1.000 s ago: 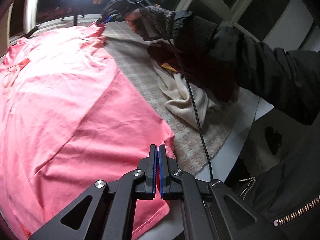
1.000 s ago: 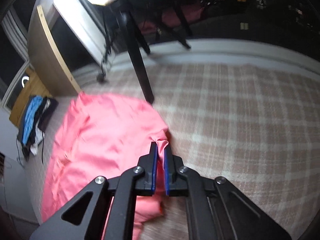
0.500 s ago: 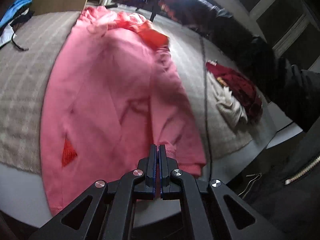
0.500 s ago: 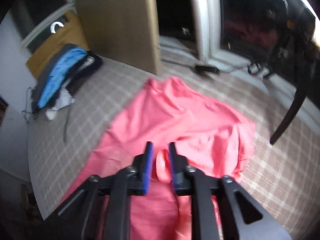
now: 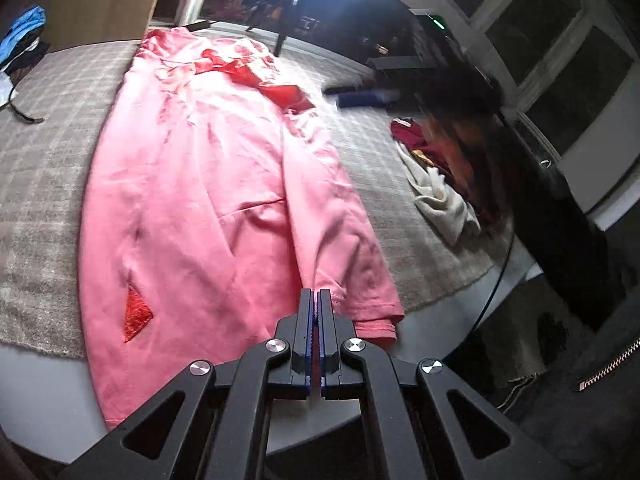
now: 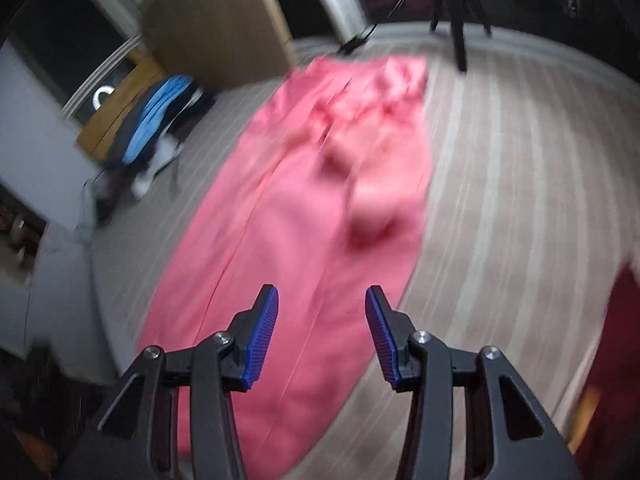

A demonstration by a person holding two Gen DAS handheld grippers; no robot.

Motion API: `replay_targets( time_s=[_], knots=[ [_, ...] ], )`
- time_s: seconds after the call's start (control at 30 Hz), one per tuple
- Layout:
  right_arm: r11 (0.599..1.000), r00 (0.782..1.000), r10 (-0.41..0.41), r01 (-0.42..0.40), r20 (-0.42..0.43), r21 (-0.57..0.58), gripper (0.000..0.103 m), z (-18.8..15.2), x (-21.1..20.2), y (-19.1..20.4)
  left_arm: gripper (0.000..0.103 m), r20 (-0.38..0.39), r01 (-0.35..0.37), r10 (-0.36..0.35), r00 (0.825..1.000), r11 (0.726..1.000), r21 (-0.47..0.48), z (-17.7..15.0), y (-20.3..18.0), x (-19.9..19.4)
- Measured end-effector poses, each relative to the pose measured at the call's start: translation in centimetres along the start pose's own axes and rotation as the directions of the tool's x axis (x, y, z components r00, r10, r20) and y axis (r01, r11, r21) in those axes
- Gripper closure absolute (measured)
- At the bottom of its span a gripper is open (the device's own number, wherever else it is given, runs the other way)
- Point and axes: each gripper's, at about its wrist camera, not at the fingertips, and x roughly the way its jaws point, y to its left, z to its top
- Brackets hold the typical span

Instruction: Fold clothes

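Note:
A large pink garment (image 5: 200, 200) lies spread lengthwise on a checked carpet (image 5: 40, 160), its right side folded over along a crease. My left gripper (image 5: 318, 296) sits at the near hem where that crease ends, shut on the pink fabric. The right wrist view is blurred by motion. It shows the same pink garment (image 6: 304, 208) below my right gripper (image 6: 322, 300), whose fingers stand wide open with nothing between them, hovering over the garment's near end.
A heap of cream and dark red clothes (image 5: 436, 192) lies on the carpet to the right, beside a person's dark sleeve (image 5: 540, 200). A blue and black bag (image 6: 160, 120) sits at the left. A black tripod leg (image 6: 460, 40) stands beyond the garment.
My right gripper let go of the pink fabric, opened wide and drew back. The garment's right side now lies folded over. My left gripper stayed shut at the near hem.

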Motion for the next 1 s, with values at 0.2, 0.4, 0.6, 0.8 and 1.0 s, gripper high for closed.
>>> replay_targets(
  time_s=[0.2, 0.4, 0.6, 0.8, 1.0],
  knots=[
    [0.998, 0.999, 0.016, -0.019, -0.051, -0.052, 0.058, -8.6, -0.7, 4.9, 0.102, -0.007, 0.006, -0.005, 1.000, 0.999, 0.037, -0.1, -0.2, -0.1],
    [0.989, 0.994, -0.044, 0.030, -0.099, -0.143, 0.058, -14.4, -1.1, 8.2, 0.102, -0.002, 0.008, -0.008, 1.000, 0.998, 0.056, 0.3, 0.5, -0.1],
    [0.956, 0.980, -0.167, 0.134, -0.109, -0.259, 0.074, -16.1, -0.1, 9.8, 0.102, -0.008, 0.015, -0.015, 1.000, 0.998, 0.055, 0.3, 1.2, -0.4],
    [0.937, 0.981, -0.173, 0.137, -0.084, -0.322, 0.099, -15.5, -2.0, 10.8, 0.102, 0.029, 0.037, -0.038, 0.999, 0.999, 0.030, 0.4, 1.0, -2.4],
    [0.918, 0.964, -0.195, 0.115, -0.179, -0.378, 0.099, -16.0, -2.1, 10.5, 0.101, -0.117, 0.012, -0.016, 0.993, 0.999, -0.038, -1.3, 2.6, 0.2]
  ],
)
